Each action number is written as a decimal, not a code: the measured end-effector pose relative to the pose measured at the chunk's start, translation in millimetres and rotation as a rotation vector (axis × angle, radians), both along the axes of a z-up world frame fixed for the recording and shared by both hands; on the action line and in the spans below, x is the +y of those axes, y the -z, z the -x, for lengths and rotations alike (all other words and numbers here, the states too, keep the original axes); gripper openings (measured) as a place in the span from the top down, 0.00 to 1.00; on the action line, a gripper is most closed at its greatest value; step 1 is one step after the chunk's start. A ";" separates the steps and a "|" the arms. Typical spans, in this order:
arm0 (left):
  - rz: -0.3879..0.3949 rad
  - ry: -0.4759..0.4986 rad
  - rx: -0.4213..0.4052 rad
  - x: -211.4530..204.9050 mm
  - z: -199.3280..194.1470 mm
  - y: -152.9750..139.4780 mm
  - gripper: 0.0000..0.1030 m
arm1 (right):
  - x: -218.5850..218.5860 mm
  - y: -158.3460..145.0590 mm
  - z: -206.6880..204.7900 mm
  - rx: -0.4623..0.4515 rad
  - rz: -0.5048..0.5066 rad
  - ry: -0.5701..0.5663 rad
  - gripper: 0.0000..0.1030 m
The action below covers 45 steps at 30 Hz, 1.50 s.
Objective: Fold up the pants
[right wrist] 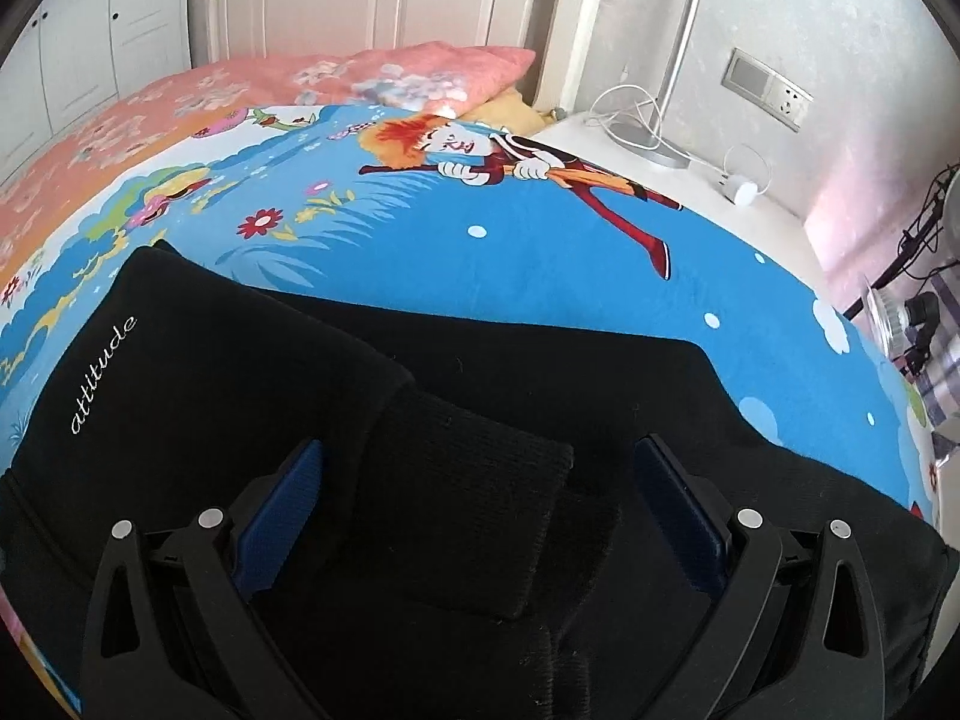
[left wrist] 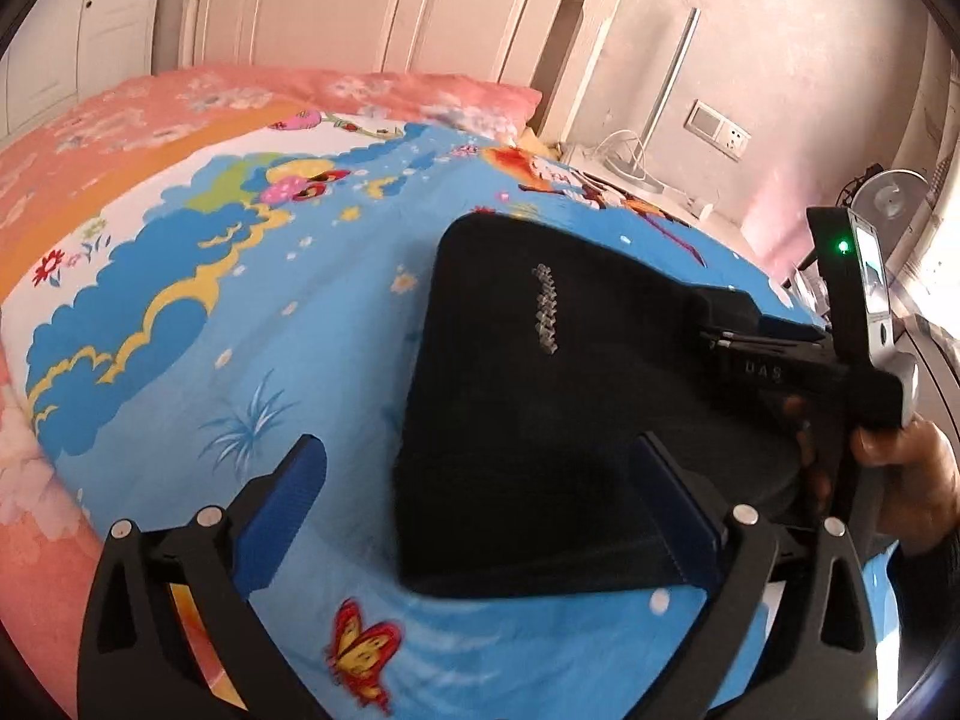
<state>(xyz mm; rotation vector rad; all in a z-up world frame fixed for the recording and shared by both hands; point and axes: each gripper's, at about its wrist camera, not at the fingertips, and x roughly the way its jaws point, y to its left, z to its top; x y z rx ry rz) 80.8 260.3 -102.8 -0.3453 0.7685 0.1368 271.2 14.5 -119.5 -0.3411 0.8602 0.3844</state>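
The black pants (left wrist: 570,396) lie folded on the blue cartoon bedsheet (left wrist: 240,360), with the word "attitude" (right wrist: 102,375) stitched in white near one edge. The left gripper (left wrist: 480,504) hangs over the near corner of the bundle with its blue-padded fingers (left wrist: 288,516) spread wide, one over bare sheet and the other over the dark cloth, gripping nothing. The right gripper (right wrist: 480,498) sits low over the pants, fingers (right wrist: 678,510) spread apart too, a ribbed cuff (right wrist: 474,498) lying loose between them, while a pink pillow (right wrist: 420,75) rests by the white headboard (left wrist: 390,6).
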 end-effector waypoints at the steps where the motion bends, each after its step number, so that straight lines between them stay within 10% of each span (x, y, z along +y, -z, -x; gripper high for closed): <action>1: 0.013 -0.020 -0.012 4.5 4.4 -0.3 0.03 | -0.2 0.0 -0.9 -0.001 -0.004 0.000 0.05; 5: 0.170 -0.077 -0.029 30.1 12.5 7.7 0.26 | -3.3 1.0 -3.2 0.002 -0.034 0.002 0.05; 12: 0.344 -0.045 -0.010 39.5 7.3 35.7 0.30 | -4.4 2.5 -3.4 -0.003 -0.045 0.002 0.05; 22: 0.188 0.029 -0.012 17.9 4.7 28.1 0.51 | -10.2 -2.9 1.3 -0.016 -0.089 0.013 0.05; 29: 0.200 0.025 -0.006 18.8 5.8 34.3 0.51 | -27.0 -46.1 85.9 -0.179 -0.155 -0.110 0.05; 33: 0.194 0.028 0.008 19.7 4.9 28.2 0.51 | -35.9 -22.9 94.4 -0.032 -0.111 -0.113 0.29; 41: 0.148 0.097 -0.066 46.1 -51.9 -31.5 0.49 | -45.1 -5.7 92.0 0.050 -0.174 -0.125 0.25; 45: 0.118 0.175 0.026 45.1 -117.5 -23.2 0.51 | -47.8 -2.4 90.1 0.072 -0.196 -0.122 0.24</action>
